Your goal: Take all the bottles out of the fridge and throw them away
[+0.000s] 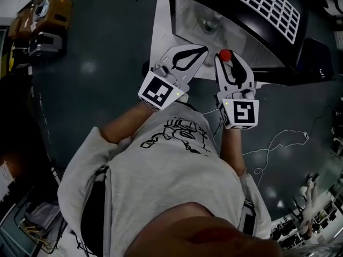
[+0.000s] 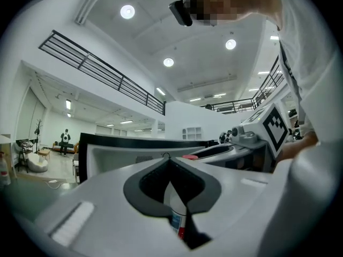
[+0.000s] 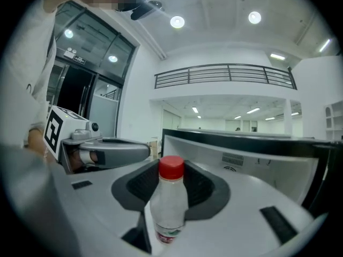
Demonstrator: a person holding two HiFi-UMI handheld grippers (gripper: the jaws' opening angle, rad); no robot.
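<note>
Dark flooring is being looked down on from the head view, with a white mat lying on it and the fridge standing on that mat, its pale inside being turned toward the person. Both grippers are being held just in front of the open fridge, side by side and apart from each other.

The right gripper is being kept fairly wide around a red-capped bottle. This bottle is being clamped by its body between the pads, with its long axis being held upright across the jaws and the cap uppermost.

The left gripper is being kept narrow, its tips nearly meeting. A second bottle is being pinched where it tapers (only its labelled body is being shown, in the slot beneath the pads, and no cap is being seen).

With both grippers being occupied, the step in hand is judged to be the carrying away, not another reach. No bin is being shown in any view, so its direction cannot be told. It is judged only that the coming move is being made away from the fridge, toward which both bottles are being pointed. Whether further bottles are being left inside cannot be made out.
</note>
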